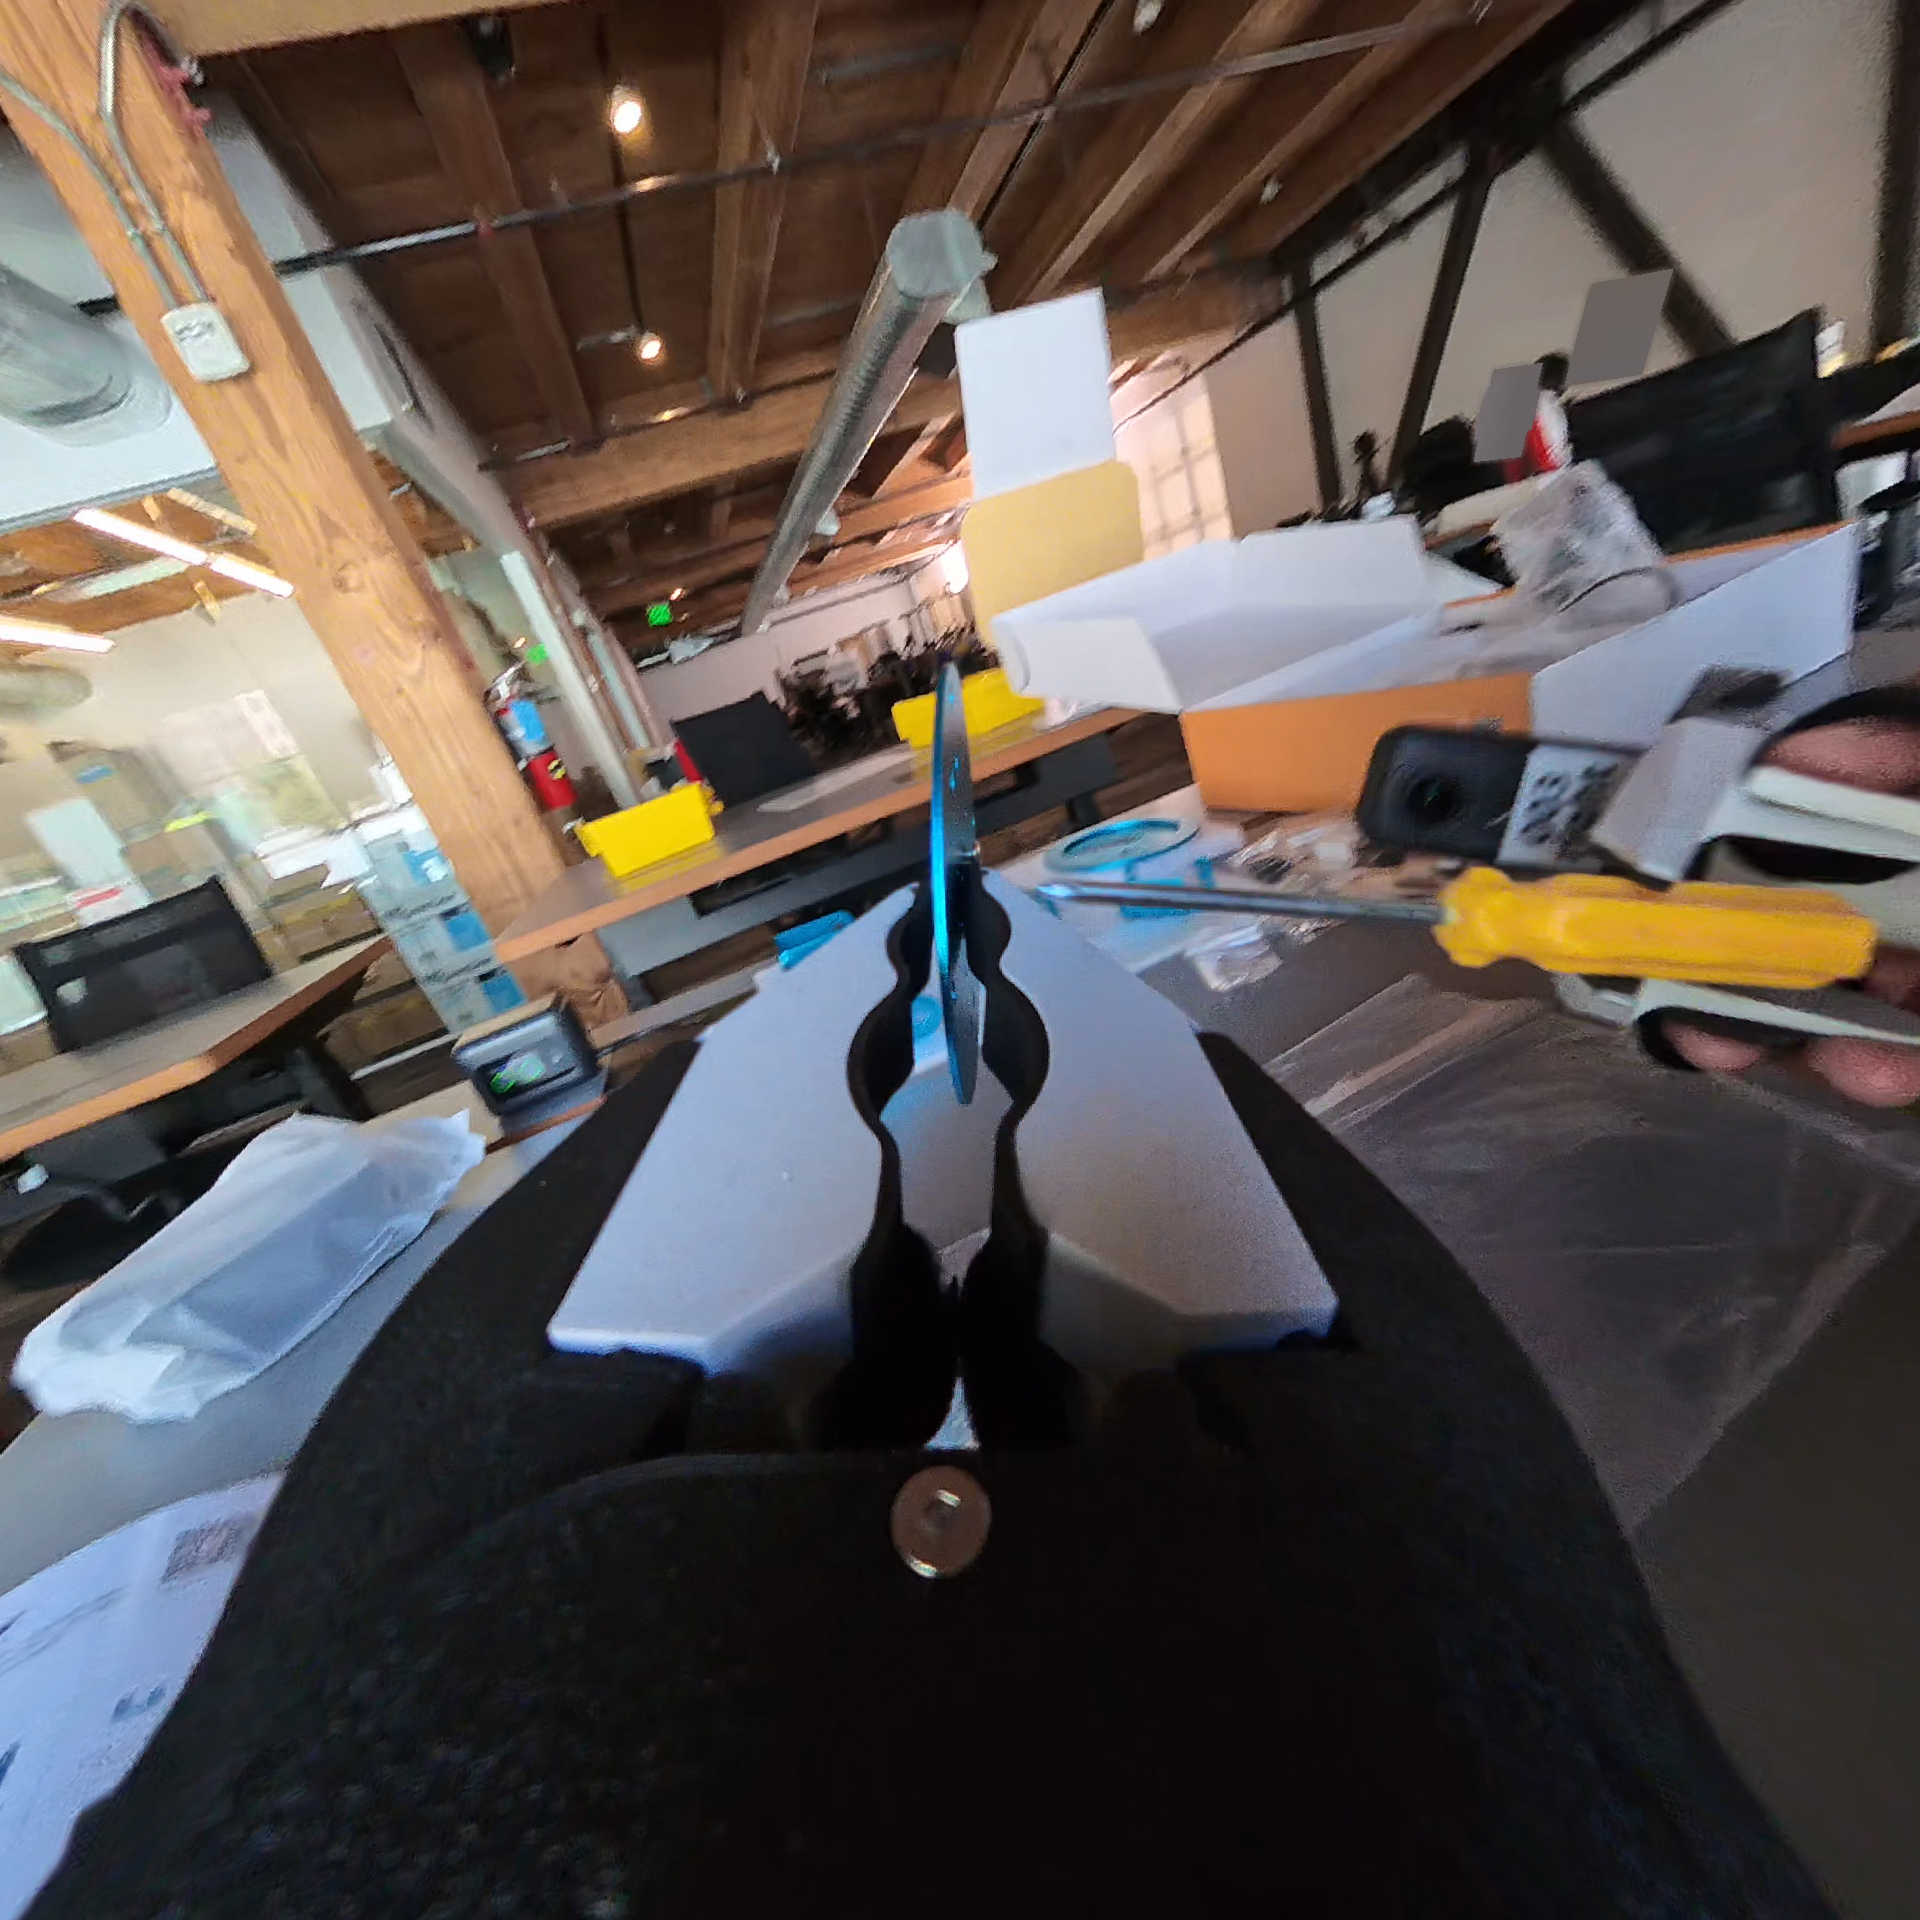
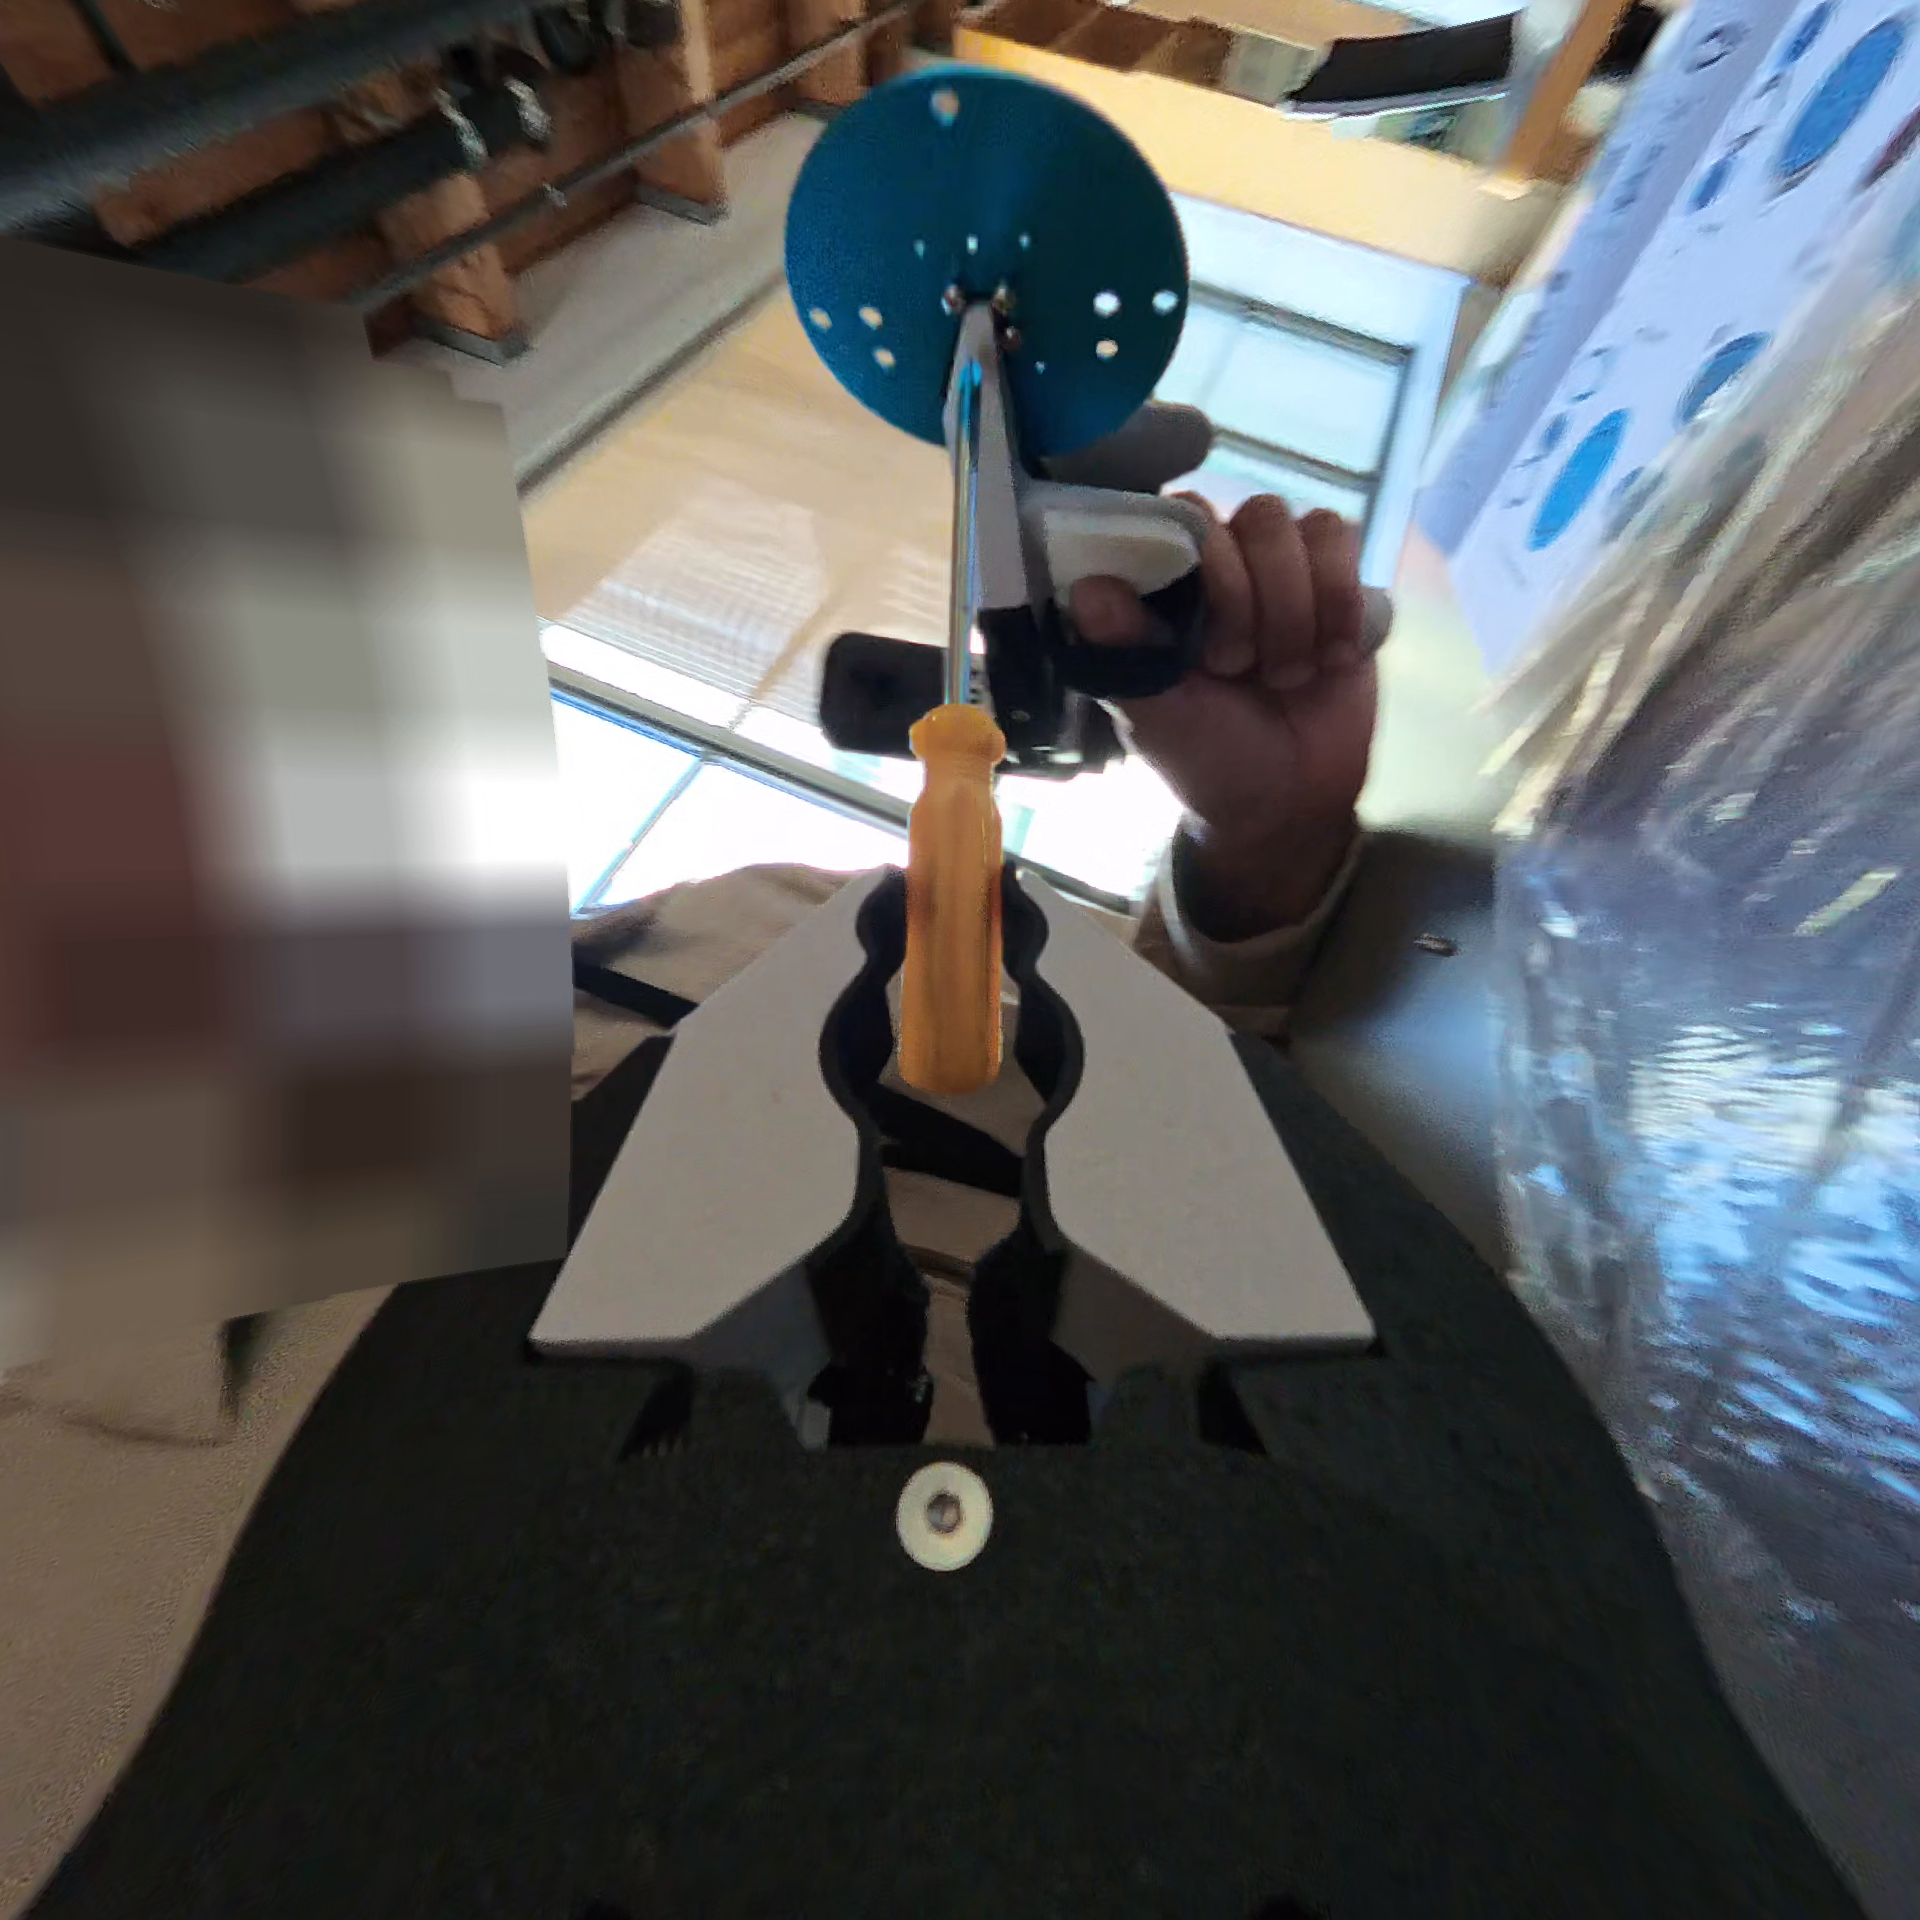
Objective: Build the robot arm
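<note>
My left gripper (image 1: 954, 904) is shut on a thin blue metal disc (image 1: 952, 831), held edge-on and upright above the table. In the right wrist view the disc (image 2: 894, 208) shows its round face with several small holes and screws near the centre. My right gripper (image 2: 948, 935) is shut on the orange handle of a screwdriver (image 2: 951, 935); its steel shaft points at the disc's centre and the tip sits at the screws there. In the left wrist view the screwdriver (image 1: 1652, 928) comes in from the right, its tip close to the disc. A hand (image 2: 1268, 665) grips the left tool.
The table (image 1: 1558, 1195) is covered with clear plastic sheet. On it lie a blue ring (image 1: 1120, 844), small blue parts, an open orange and white box (image 1: 1351, 717) and a white plastic bag (image 1: 239, 1257). A printed sheet with blue shapes (image 2: 1621, 343) lies at right. There is about 12 cm between the tips of the two grippers.
</note>
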